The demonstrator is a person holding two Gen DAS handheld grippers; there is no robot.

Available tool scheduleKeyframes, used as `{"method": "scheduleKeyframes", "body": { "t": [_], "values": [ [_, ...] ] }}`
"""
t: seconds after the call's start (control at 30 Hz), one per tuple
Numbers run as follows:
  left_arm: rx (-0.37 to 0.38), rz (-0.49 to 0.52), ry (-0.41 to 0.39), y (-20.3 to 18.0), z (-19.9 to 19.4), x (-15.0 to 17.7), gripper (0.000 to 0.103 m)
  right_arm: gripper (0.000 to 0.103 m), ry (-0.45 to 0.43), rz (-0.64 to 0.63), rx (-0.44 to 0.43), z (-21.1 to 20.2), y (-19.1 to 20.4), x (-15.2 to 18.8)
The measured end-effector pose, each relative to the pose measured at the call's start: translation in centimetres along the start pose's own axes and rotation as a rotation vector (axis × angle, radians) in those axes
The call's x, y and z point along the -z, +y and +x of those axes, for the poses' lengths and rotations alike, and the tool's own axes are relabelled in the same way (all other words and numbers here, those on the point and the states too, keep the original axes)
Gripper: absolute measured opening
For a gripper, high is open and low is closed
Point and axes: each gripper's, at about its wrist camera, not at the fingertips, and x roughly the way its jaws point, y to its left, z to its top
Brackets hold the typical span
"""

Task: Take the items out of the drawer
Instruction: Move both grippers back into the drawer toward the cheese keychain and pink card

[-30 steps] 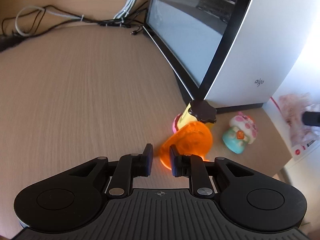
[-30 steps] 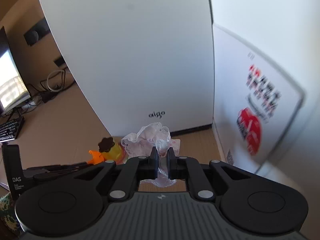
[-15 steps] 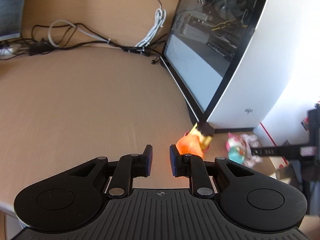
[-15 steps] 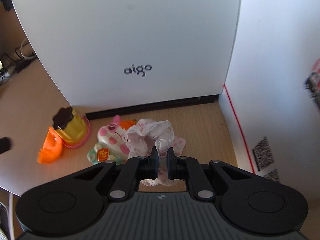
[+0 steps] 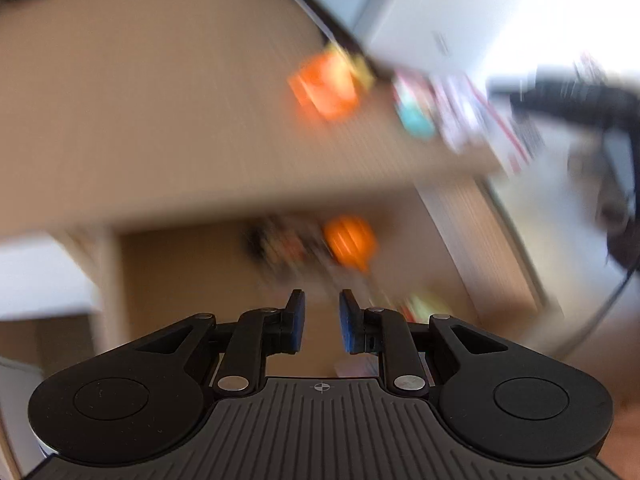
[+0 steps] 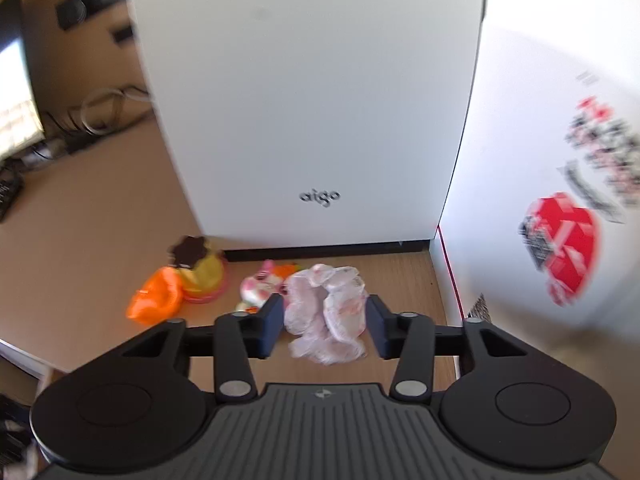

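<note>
Crumpled plastic bag (image 6: 326,312), translucent white with pink print, lying on the wooden desk (image 6: 80,248) between the spread jaws of the right gripper (image 6: 326,326); the fingers stand wide apart and clear of the film on both sides, gripping nothing. The bag is judged very light, limp and somewhat slippery, so it would collapse under any pinch; a bunched fold near its middle offers the surest hold, and no breakage is to be feared. Just left of it sit a pink and white toy (image 6: 260,286), a yellow cup toy with dark lid (image 6: 200,268) and an orange toy (image 6: 154,298), all before the white computer case (image 6: 312,96). Left gripper (image 5: 322,326): jaws parted by a narrow gap, nothing between them, aimed below the desk edge at the open drawer (image 5: 192,264), where an orange item (image 5: 350,242) and darker pieces appear too blurred to name. The items already on the desk suggest the task is partly done
</note>
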Motion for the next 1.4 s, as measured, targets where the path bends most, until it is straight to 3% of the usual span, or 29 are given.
{"method": "scheduleKeyframes", "body": {
  "t": [0.07, 0.23, 0.33, 0.5, 0.67, 0.87, 1.13, 1.23, 1.3, 1.4],
  "values": [
    [0.058, 0.008, 0.104, -0.2, 2.0, 0.4, 0.020, 0.060, 0.019, 0.009, -0.044, -1.3, 0.4, 1.2],
    [0.040, 0.134, 0.215, -2.1, 5.1, 0.2, 0.020, 0.062, 0.211, 0.067, -0.162, 0.1, 1.2, 5.7],
    [0.010, 0.156, 0.209, -2.3, 6.0, -0.5, 0.020, 0.062, 0.340, 0.098, -0.150, 1.9, 1.2, 8.8],
    [-0.068, 0.211, 0.077, -2.9, 5.6, -1.1, 0.020, 0.062, 0.452, 0.108, -0.144, 4.0, 1.2, 11.3],
    [0.005, 0.282, 0.169, -3.3, 6.4, -1.4, 0.020, 0.064, 0.555, 0.097, -0.152, 6.3, 1.2, 13.0],
    [0.071, 0.139, 0.310, -0.9, 8.5, -1.8, 0.020, 0.064, 0.682, 0.125, -0.130, 7.8, 1.1, 14.7],
    [0.121, 0.093, 0.459, -0.1, 10.3, -0.4, 0.020, 0.064, 0.851, 0.274, -0.225, 10.7, 1.3, 15.8],
    [0.168, 0.059, 0.447, 0.1, 10.1, -0.6, 0.020, 0.071, 0.871, 0.338, -0.240, 11.5, 1.3, 15.8],
    [0.197, 0.008, 0.433, 0.5, 10.2, -0.7, 0.020, 0.070, 0.867, 0.416, -0.302, 12.1, 1.1, 15.6],
    [0.157, -0.021, 0.391, 1.0, 10.3, -0.9, 0.019, 0.070, 0.838, 0.546, -0.428, 13.1, 1.5, 15.0]
  ]
}}
